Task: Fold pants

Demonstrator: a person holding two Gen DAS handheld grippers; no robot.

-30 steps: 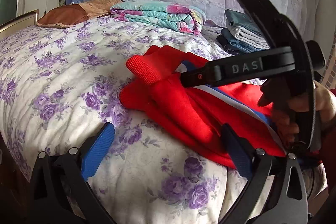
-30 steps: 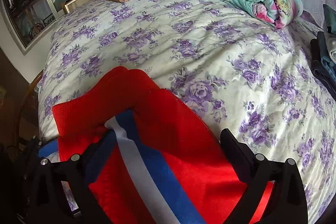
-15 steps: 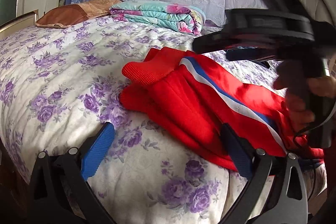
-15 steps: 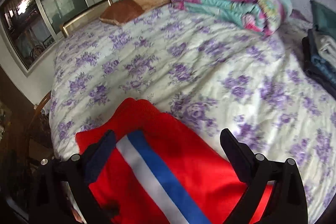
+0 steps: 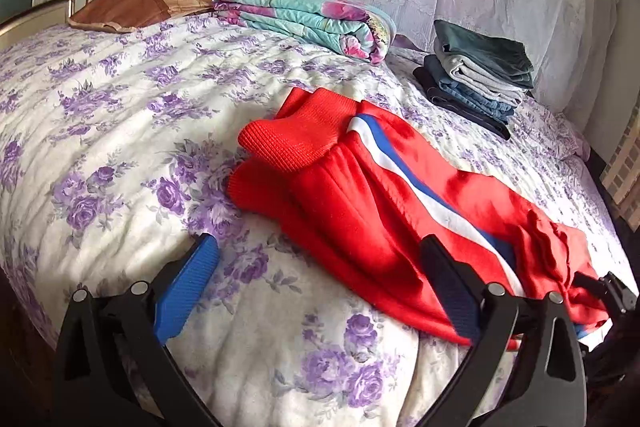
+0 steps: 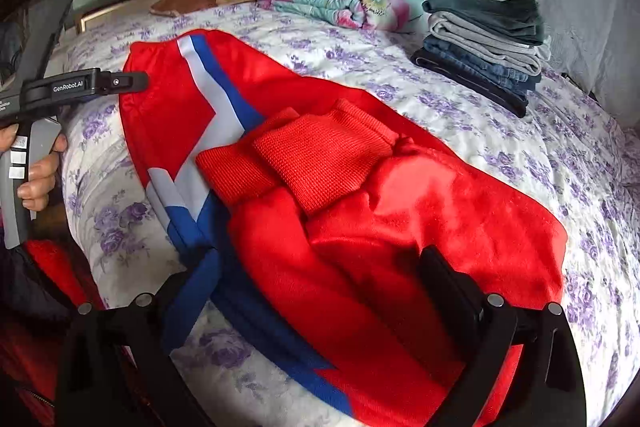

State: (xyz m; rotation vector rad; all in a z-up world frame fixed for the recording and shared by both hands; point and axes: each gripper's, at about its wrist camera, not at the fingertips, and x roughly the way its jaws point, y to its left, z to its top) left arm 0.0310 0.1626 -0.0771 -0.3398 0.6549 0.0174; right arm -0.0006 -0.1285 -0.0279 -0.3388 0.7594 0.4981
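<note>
Red track pants [image 5: 360, 203] with a white and blue side stripe lie folded over on the floral bedspread [image 5: 120, 131]. Their ribbed cuffs [image 6: 320, 155] rest on top of the fabric, in the middle of the right wrist view. My left gripper [image 5: 320, 287] is open and empty, low over the bedspread at the near edge of the pants. My right gripper [image 6: 320, 291] is open and empty, just above the near end of the pants [image 6: 400, 227]. The left gripper's body also shows at the left of the right wrist view [image 6: 60, 87], held in a hand.
A stack of folded jeans and trousers [image 5: 476, 79] sits at the back right of the bed. A folded teal floral quilt [image 5: 304, 19] and a brown pillow [image 5: 132, 7] lie along the back. A curtain hangs behind. The bed's edge is right below both grippers.
The right gripper has let go of the pant leg, swung out of the left view and now looks at the pants from the other end. The left gripper stayed put.
</note>
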